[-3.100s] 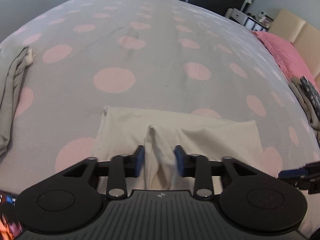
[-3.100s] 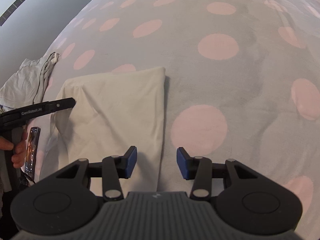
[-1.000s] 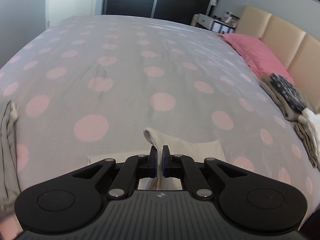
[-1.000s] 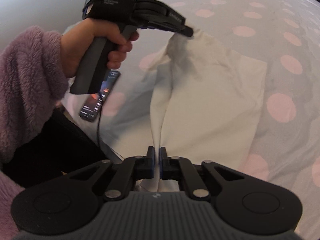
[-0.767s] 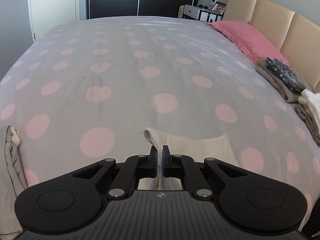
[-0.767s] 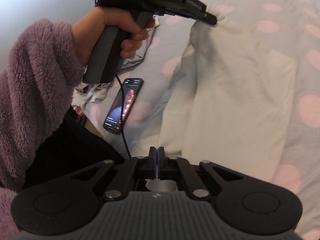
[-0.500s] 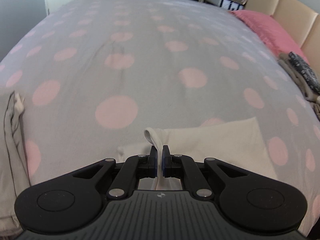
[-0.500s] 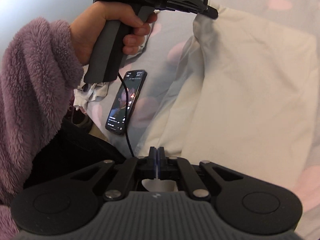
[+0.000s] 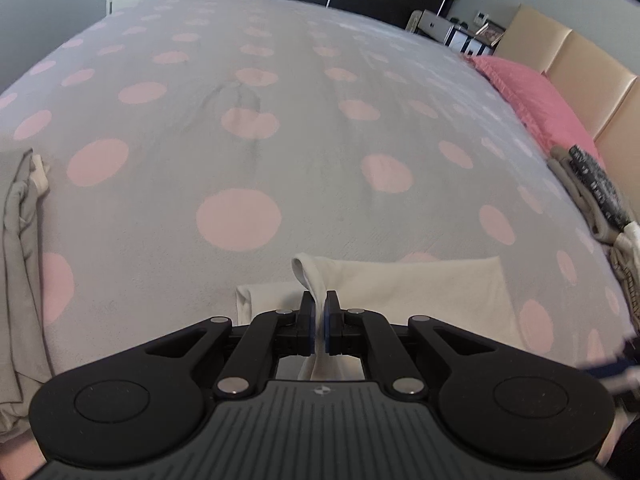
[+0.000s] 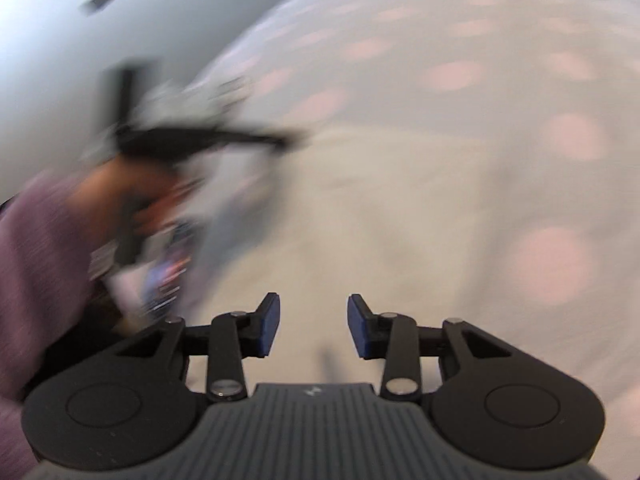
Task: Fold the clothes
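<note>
A cream garment (image 9: 424, 292) lies folded on the grey bedspread with pink dots (image 9: 240, 168), close to the near edge. My left gripper (image 9: 319, 312) is shut on a raised fold of that garment, which sticks up between its blue pads. In the blurred right wrist view the same cream garment (image 10: 380, 216) spreads ahead. My right gripper (image 10: 313, 326) hovers over it with its jaws opening and nothing between the pads. The left gripper (image 10: 224, 138) shows there as a dark smear at the left, held by a hand in a purple fleece sleeve (image 10: 44, 264).
A grey garment (image 9: 20, 248) lies bunched at the left edge of the bed. A stack of folded clothes (image 9: 592, 192) sits at the right by a pink pillow (image 9: 532, 96) and a beige headboard. A phone (image 10: 168, 276) lies near the bed's edge.
My right gripper has let go of the cream garment and opened, sweeping fast so that its view blurs. My left gripper stays shut on the fold and has sunk slightly toward the bed.
</note>
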The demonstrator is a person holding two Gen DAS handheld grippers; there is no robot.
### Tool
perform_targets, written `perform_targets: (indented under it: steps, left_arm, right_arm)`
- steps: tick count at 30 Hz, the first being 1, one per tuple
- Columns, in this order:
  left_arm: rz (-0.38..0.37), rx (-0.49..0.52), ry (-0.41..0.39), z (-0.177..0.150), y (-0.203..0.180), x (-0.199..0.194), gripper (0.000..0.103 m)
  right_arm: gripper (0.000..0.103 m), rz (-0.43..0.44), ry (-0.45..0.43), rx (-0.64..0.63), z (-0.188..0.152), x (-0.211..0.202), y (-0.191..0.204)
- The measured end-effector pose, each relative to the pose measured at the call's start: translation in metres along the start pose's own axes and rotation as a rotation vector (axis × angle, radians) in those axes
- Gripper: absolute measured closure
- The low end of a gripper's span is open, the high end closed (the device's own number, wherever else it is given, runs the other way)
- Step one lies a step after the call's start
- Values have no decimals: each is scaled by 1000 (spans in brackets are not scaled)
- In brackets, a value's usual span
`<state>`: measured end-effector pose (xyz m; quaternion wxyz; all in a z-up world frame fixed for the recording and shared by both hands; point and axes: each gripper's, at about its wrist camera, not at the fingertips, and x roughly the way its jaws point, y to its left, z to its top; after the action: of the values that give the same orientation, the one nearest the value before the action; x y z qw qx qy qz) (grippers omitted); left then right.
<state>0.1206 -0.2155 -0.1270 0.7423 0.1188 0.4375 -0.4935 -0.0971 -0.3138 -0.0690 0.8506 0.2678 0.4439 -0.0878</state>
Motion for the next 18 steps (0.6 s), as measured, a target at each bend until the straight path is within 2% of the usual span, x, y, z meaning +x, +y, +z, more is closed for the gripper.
perform_targets:
  steps: [2,3,6,14,18]
  left_arm:
    - [-9,-15,-18,4,1,-11,101]
    - [-2,-11,-2,5,5,-9,101]
    - [44,-39,58,0,19,13,101]
    - [59,-57,85,-4,29,34,101]
    - [60,-38,92,-4,28,36,99]
  right_arm:
    - [62,-41,-28,41,9,2,-19]
    - [62,-43,-32,51,12,6,-24]
    - [62,-47,-44,82,22,15,-39]
    - [61,-104,-84,103,51,36,-67]
    - [55,-58,-75,162,72,61,-88]
